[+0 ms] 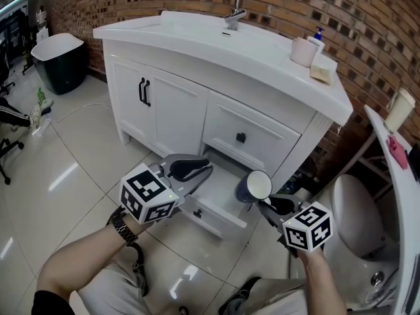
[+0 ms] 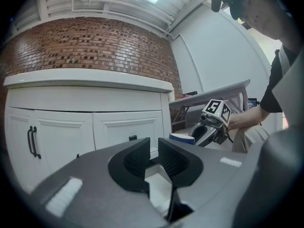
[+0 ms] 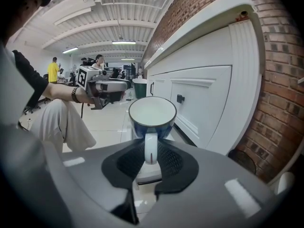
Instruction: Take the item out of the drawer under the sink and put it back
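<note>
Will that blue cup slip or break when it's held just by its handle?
It looks like glazed ceramic, so the cup is probably stiff and could chip if dropped on the tiled floor. The right gripper pinches only its glossy handle, so it might swivel. It looks empty, so likely light.

Your left tongs (image 1: 200, 172) hide part of the open drawer (image 1: 223, 192); at one o'clock on the counter (image 1: 197, 38), the bottle (image 1: 317, 37) has print too small to read.
</note>
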A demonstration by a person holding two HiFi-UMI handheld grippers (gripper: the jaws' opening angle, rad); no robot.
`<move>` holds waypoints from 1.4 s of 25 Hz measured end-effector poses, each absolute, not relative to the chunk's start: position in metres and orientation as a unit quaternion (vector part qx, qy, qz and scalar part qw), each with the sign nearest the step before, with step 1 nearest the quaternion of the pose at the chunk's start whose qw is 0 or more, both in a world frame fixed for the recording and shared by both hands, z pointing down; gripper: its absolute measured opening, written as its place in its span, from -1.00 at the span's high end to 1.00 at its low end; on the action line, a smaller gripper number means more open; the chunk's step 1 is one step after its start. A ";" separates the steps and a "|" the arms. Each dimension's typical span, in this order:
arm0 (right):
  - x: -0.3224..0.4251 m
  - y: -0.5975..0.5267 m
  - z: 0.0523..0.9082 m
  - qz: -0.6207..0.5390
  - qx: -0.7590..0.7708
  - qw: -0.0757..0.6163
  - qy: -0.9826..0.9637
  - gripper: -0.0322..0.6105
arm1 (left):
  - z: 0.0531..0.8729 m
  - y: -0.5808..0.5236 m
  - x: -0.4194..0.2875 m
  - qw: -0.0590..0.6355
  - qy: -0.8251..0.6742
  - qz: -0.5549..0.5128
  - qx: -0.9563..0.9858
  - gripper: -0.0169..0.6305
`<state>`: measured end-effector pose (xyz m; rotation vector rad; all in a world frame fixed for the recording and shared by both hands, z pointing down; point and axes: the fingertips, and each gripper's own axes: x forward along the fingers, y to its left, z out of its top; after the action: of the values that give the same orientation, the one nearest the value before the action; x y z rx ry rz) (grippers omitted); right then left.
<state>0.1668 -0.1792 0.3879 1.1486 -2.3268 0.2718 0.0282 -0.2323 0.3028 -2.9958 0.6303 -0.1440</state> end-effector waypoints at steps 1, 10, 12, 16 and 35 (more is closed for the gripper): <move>0.167 -0.180 0.388 0.101 0.425 0.263 -0.860 0.68 | 0.303 -0.232 0.028 0.039 0.205 -0.048 -0.977 0.73; 0.159 -0.213 0.434 0.134 0.410 0.310 -0.847 0.68 | 0.309 -0.233 0.019 0.034 0.211 -0.056 -0.975 0.73; 0.157 -0.230 0.459 0.151 0.404 0.339 -0.836 0.68 | 0.309 -0.234 0.014 0.033 0.215 -0.056 -0.974 0.73; 0.152 -0.262 0.500 0.181 0.394 0.377 -0.818 0.68 | 0.306 -0.239 0.004 0.031 0.229 -0.052 -0.972 0.73; 0.149 -0.265 0.548 0.197 0.356 0.486 -0.773 0.19 | 0.305 -0.242 -0.006 0.028 0.236 -0.051 -0.970 0.75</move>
<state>0.1487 -0.2654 0.5479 0.8672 -1.8813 0.4786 -0.0056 -0.2422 0.3047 -2.9954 0.7280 -0.1569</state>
